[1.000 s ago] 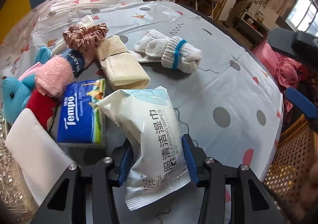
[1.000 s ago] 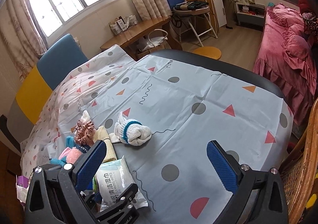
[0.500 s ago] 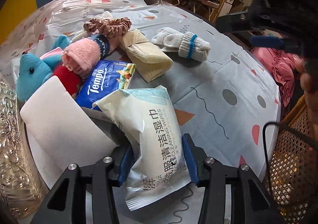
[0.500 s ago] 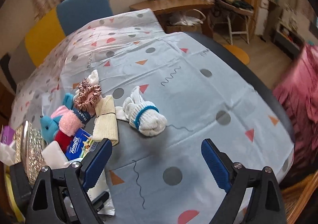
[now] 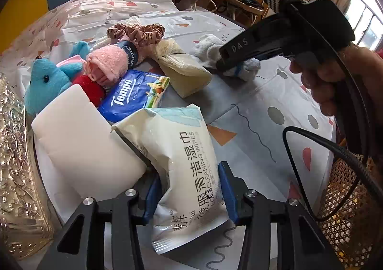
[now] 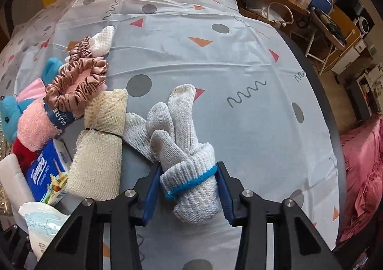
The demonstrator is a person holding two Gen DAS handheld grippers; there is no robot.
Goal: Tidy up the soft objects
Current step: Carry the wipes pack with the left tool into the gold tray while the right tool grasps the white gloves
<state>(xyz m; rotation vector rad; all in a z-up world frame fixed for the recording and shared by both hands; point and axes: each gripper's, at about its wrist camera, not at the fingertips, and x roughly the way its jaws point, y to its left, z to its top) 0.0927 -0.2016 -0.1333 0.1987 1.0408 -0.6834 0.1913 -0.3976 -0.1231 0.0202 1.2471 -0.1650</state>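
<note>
On the patterned tablecloth (image 6: 215, 73), a navy band (image 5: 130, 54) on the pink roll reads "GRARE"; right of it a blue tissue pack (image 5: 134, 98) says "Tempo". The left gripper (image 5: 189, 194) clamps a wipes pack (image 5: 182, 159) marked "CLEANING WIPES". Farther right, the right gripper (image 6: 188, 192), its jaws having just been closing, pinches the rolled white gloves (image 6: 184, 150) at the blue-trimmed cuff, resting on the cloth.

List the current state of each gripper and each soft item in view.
left gripper: shut on the wipes pack, held tilted.
right gripper: jaws just closing, pads against the rolled gloves.
tissue pack: lying flat.
cream cloth: folded, banded.
scrunchie: loose atop pile.
</note>
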